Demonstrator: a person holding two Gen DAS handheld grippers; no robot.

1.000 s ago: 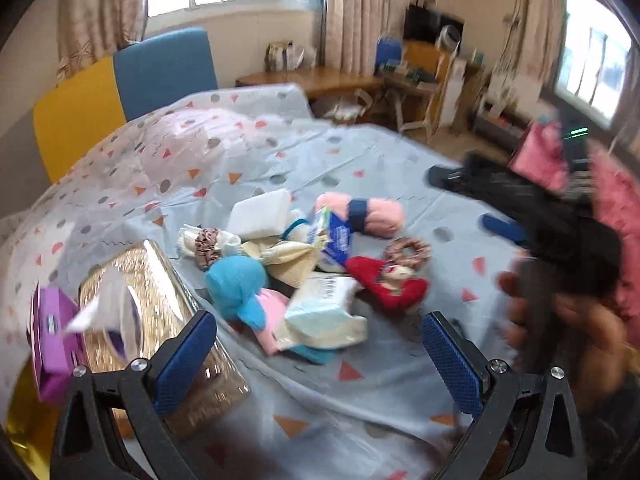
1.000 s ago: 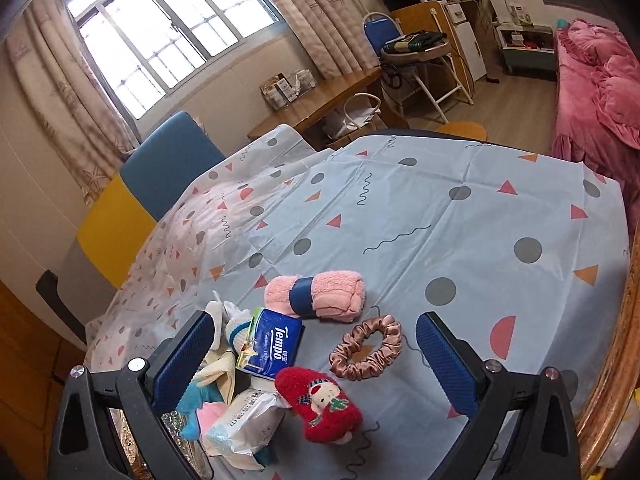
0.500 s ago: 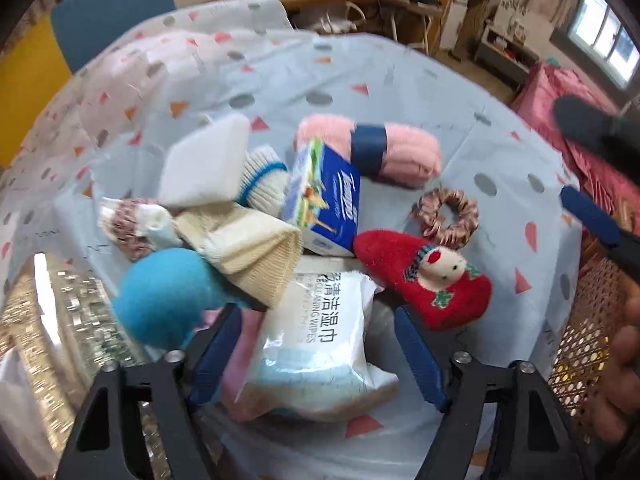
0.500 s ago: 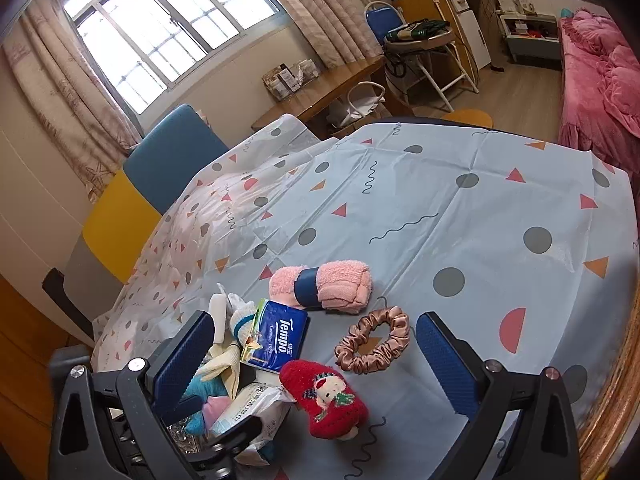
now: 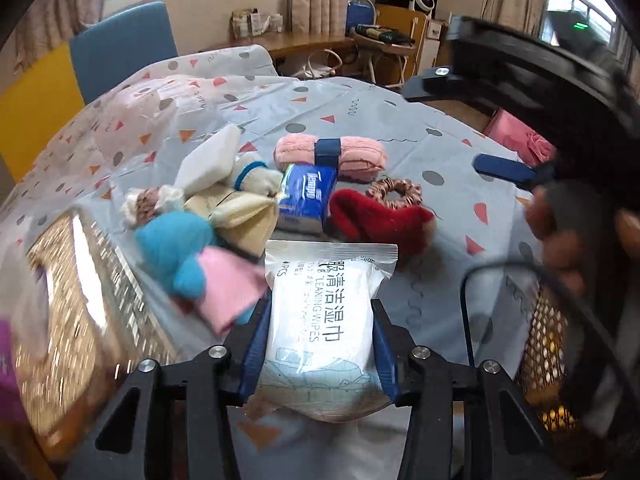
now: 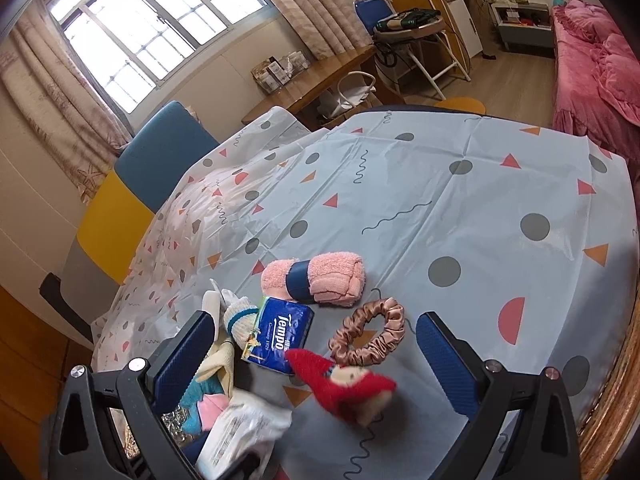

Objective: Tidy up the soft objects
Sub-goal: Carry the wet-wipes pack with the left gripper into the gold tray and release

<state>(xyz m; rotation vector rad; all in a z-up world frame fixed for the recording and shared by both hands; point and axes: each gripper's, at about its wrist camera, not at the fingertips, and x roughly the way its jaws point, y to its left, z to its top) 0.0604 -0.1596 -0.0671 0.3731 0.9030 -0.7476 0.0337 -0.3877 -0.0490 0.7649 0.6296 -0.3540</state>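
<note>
My left gripper [image 5: 320, 344] has its blue pads [image 5: 253, 344] clamped on both sides of the pack of wet wipes [image 5: 324, 312], which sits at the near edge of the pile on the patterned tablecloth [image 6: 460, 208]. My right gripper [image 6: 316, 364] hangs over the table with its fingers spread wide, gripping nothing. Between them from that view I see the red plush stocking [image 6: 340, 380], blurred, with the pink satin scrunchie [image 6: 370, 332] just behind it. The blue Tempo tissue pack [image 6: 280, 334] lies beside those, touching the rolled pink towel [image 6: 316, 278] with its dark band. To the left sit a blue-and-pink plush toy [image 5: 188, 256] and a shiny gold box [image 5: 88, 300].
</note>
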